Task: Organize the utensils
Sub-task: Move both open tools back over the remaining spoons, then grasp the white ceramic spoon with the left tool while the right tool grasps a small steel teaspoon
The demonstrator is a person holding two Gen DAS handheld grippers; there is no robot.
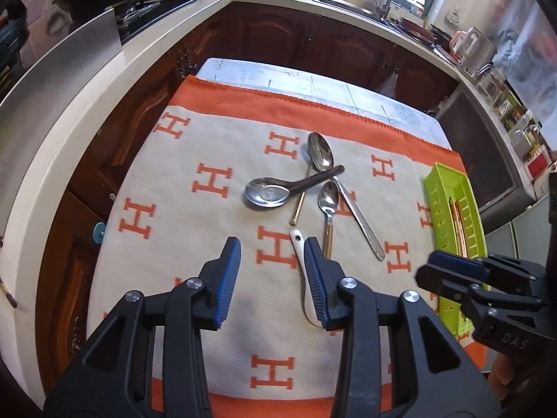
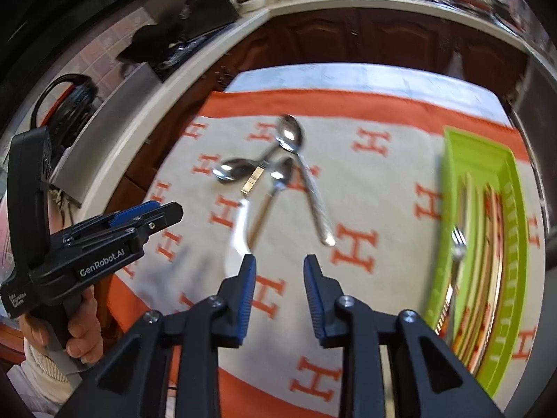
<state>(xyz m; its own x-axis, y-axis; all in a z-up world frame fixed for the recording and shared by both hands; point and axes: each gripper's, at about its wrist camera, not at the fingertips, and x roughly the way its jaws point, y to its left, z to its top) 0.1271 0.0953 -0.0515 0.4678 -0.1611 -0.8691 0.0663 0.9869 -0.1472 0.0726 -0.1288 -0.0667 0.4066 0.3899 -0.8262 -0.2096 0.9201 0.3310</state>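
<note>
Several spoons lie heaped on the H-patterned cloth: a long steel spoon, a steel soup spoon, a small gold-handled spoon and a white ceramic spoon. A gold stick lies under them. My left gripper hangs open over bare cloth, the white spoon's handle just behind its right finger. My right gripper is open with nothing between its fingers, near the white spoon. The green tray to the right holds a fork and other utensils.
A white kitchen counter with dark wooden cabinets wraps around the table on the left and far sides. A sink and jars stand at the back right. A hand holds the left gripper's handle.
</note>
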